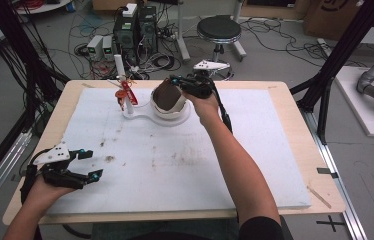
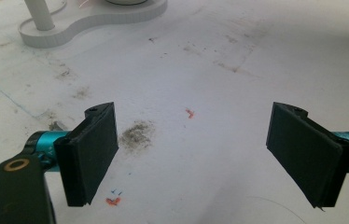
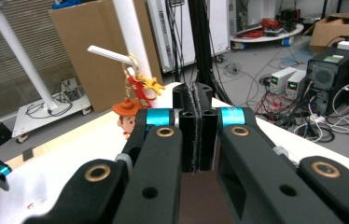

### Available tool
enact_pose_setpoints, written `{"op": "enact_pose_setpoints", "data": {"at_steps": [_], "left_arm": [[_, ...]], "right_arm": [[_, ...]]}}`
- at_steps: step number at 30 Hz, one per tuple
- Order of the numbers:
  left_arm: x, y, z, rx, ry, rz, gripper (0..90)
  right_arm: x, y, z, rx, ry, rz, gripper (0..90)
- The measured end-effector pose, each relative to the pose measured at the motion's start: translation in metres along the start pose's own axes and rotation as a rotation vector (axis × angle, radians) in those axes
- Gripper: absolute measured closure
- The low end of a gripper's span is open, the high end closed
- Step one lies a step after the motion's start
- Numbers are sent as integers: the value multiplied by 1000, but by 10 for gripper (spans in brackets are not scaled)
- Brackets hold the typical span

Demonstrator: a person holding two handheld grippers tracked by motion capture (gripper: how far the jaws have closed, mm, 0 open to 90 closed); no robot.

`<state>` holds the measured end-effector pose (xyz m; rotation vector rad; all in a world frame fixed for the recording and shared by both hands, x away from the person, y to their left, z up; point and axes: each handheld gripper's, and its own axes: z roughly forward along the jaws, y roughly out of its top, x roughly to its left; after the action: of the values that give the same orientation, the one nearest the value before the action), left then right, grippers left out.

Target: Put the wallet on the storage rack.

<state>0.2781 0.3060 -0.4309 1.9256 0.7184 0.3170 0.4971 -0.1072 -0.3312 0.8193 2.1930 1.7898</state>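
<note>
At a wooden table (image 1: 295, 150) covered by a stained white mat (image 1: 185, 165), a person worked with a hand-held gripper in each hand. The right gripper (image 1: 177, 81) reached to the far middle of the mat, its jaws pressed together on the rim of a dark brown bowl-like object (image 1: 167, 96) that sat tilted in the round holder of a white stand (image 1: 147, 118); in the right gripper view the two black jaws met with only a thin seam between them. From the stand's short arm (image 3: 112, 55) hung a red keychain with a cowboy figure (image 3: 128, 116), just left of the bowl. The left gripper (image 1: 90, 164) rested at the near left of the mat, well apart from the stand, its jaws spread wide over bare, smudged mat and holding nothing.
</note>
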Motion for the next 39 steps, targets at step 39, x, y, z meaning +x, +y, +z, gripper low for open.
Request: {"op": "enact_pose_setpoints", "data": {"at_steps": [39], "left_arm": [[1,4,7,-11,31,-2,166]], "right_arm": [[18,-3,-36,56,-30,-117,551]]}}
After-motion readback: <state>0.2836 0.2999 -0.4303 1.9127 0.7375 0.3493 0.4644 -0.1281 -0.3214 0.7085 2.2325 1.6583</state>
